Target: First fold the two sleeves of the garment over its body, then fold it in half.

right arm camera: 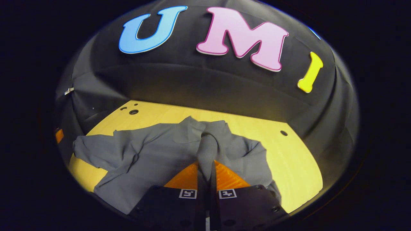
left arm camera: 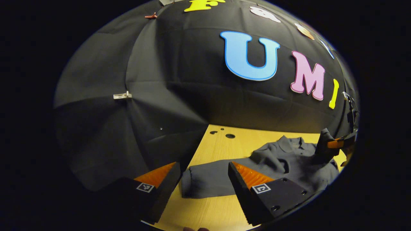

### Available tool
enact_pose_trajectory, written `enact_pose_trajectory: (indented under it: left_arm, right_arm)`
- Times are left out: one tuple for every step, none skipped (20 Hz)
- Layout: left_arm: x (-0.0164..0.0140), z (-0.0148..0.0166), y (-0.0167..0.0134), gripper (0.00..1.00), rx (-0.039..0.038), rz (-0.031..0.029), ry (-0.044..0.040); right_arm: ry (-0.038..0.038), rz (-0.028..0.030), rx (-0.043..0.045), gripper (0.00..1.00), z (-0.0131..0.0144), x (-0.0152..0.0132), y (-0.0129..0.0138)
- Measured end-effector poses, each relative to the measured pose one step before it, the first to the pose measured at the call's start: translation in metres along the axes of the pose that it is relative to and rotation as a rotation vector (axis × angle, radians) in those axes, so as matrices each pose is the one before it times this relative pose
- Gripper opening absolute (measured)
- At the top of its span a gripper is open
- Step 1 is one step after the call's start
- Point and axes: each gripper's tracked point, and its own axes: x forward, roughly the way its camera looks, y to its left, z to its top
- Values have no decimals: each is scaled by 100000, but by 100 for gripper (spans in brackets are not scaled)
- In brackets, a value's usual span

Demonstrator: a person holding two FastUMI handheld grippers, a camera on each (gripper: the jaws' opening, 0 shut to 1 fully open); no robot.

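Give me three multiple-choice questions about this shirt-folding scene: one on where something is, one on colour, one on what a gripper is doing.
1. Where does the grey collared fabric garment lie?
A on the yellow wooden table
B on a chair
C in a basket

2. What colour is the garment?
A red
B grey
C white

3. How is the right gripper?
A wide open
B shut on a fold of the garment
C shut on nothing

Answers:
1 A, wood shows all around it.
2 B, both views show grey cloth.
3 B, cloth rises from between the closed fingers, while the left gripper stands open over a sleeve.

garment (right arm camera: 151, 154) spread on the table (right arm camera: 289, 160), wall cloth (right arm camera: 205, 83) behind (sleeve (left arm camera: 205, 183) lying out left)
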Motion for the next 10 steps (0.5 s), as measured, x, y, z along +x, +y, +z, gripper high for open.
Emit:
enact_pose_trajectory:
  left_arm:
    - [432, -569, 225, 95, 27, 58, 1794]
    - [819, -619, -42, 95, 95, 9, 1565]
    - [897, -540, 174, 95, 122, 471, 1469]
    - [941, -1101, -40, 95, 227, 250, 1696]
    - [472, -378, 9, 95, 257, 585, 1320]
    - [556, -451, 27, 95, 197, 372, 1363]
    - [534, -242, 156, 95, 438, 649, 1257]
    - [580, -355, 387, 95, 493, 673, 960]
    - [474, -227, 193, 95, 359, 312, 902]
    - [336, -359, 90, 95, 200, -137, 919]
  right_arm:
    - [2215, 1250, 892, 11, -592, 484, 810]
    - [1839, 1674, 1252, 12, -410, 527, 899]
    - [1926, 1774, 1065, 15, -621, 567, 889]
    - [1708, 2528, 1331, 19, -496, 373, 1073]
    - [2547, 3672, 1815, 23, -614, 157, 1125]
    - [2559, 4636, 1926, 24, -573, 21, 1298]
    - [1248, 5862, 2219, 30, -264, 2, 1678]
    - [861, 5564, 1904, 33, -185, -273, 1434]
    - [837, 6288, 2157, 37, -185, -126, 1610]
    - [935, 6803, 2361, 45, -251, -248, 1604]
